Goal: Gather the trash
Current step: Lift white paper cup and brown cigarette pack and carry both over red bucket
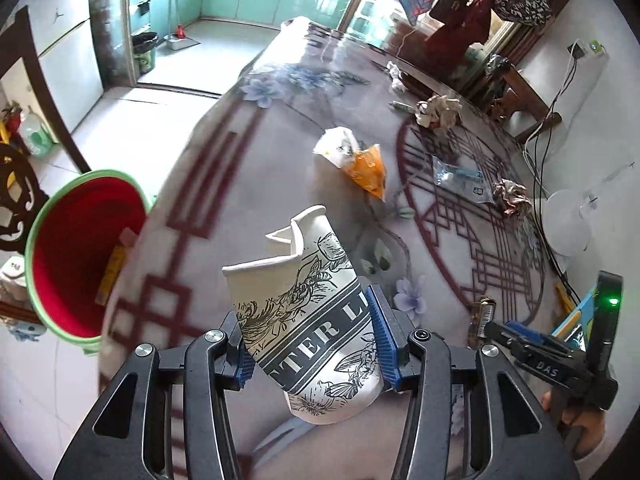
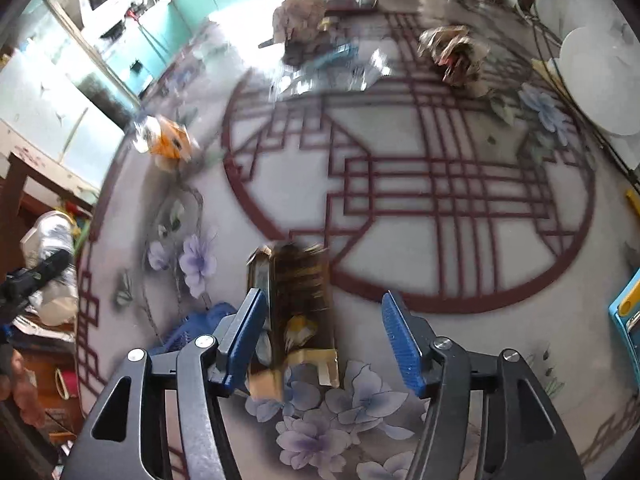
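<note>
Dropping the crushed paper cup [image 1: 308, 312] cleanly means carrying it past the bench's left edge until it hangs over the red bin [image 1: 86, 256], then opening the jaws only once the cup's lower end points into the mouth. The bin stands on the floor just beside that edge, a green-rimmed plastic tub with a smooth red inside and a yellow wrapper already lying in it. The left tool [image 1: 316, 340] is clenched on the cup, its blue ribbed pads pressing both flanks; the cup is thin printed card, creased and torn at the lip, so a gentle squeeze should be enough (more would only fold it further). Its light weight suggests it may cling to a pad, so a small shake could help.

Further right, the bench [image 1: 208, 168] wears a glossy cover with a dark red lattice and lilac flowers. Near its middle lie an orange-and-white wrapper [image 1: 360, 160], a clear film packet [image 1: 460, 178] and balls of crumpled paper [image 1: 438, 110]. At the near edge the right tool [image 2: 324, 340] stands released, jaws apart around a flattened brown-and-gold carton [image 2: 296, 308]; the left pad is just beside it and the right pad well clear.
</note>
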### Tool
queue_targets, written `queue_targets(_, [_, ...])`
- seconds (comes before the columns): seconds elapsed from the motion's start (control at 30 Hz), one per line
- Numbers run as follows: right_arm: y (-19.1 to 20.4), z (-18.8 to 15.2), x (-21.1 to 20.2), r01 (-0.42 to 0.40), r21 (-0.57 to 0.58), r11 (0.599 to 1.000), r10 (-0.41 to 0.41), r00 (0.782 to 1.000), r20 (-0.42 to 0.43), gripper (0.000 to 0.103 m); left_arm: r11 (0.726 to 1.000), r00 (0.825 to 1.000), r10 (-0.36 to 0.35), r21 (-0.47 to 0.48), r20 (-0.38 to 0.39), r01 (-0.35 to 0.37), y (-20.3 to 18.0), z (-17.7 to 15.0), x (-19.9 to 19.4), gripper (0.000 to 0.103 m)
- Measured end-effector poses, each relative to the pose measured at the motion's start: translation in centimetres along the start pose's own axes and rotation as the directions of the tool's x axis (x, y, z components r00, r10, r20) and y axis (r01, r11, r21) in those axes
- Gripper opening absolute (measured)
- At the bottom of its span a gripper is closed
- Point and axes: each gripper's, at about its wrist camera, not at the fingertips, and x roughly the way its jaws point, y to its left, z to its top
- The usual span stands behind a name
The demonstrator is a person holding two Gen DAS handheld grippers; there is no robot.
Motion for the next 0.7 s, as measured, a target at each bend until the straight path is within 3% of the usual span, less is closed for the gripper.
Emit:
queue_targets(0.1, [0.6, -0.4, 1.2, -0.023, -0.002, 1.000, 0.023, 0.999, -0.045, 0.058, 1.000, 1.000, 0.006, -0.009, 0.001, -0.006, 0.9, 0.0, -0.3, 0.047])
queue_targets(0.17, [1.1, -0.8, 1.6, -0.033, 0.008, 0.999, 0.033, 0.998, -0.054, 0.035, 1.000, 1.000, 0.012, -0.013, 0.006, -0.012, 1.6, 0.0, -0.7, 0.047])
queue_targets(0.7, [10.5, 0.4, -4.3, -0.016, -0.119, 0.993, 0.029, 0.994, 0.103, 0.033, 0.994, 0.996, 0.086, -0.076, 0.038, -0.083, 9.8, 0.7, -3.0, 0.047])
